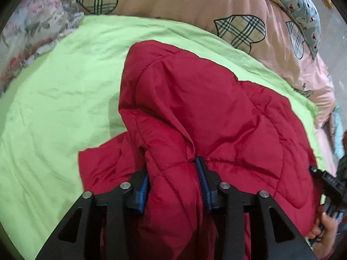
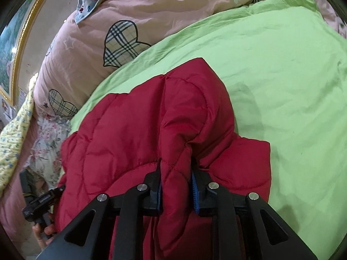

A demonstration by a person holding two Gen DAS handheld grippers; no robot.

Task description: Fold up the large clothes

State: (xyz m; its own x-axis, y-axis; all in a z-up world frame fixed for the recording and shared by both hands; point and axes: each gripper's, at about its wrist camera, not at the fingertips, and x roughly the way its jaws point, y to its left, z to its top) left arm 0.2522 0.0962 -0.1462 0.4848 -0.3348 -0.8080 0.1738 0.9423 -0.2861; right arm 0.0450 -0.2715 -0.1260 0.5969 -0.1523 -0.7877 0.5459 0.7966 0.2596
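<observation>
Left tool [image 1: 174, 186], black with ribbed blue pads [image 1: 203, 184], is clenched on a puffy fold of the red quilted jacket [image 1: 195, 99]; its diamond stitching bulges between the jaws. That jacket lies heaped on a wrinkled lime-green sheet [image 1: 54, 99] on the bed, beside a pink duvet [image 1: 184, 2] with plaid hearts. From the right wrist, the right tool [image 2: 175, 186] likewise pinches a padded ridge of the jacket [image 2: 130, 125], with the green sheet [image 2: 282, 75] smooth behind and a hand [image 2: 42, 231] at lower left.
</observation>
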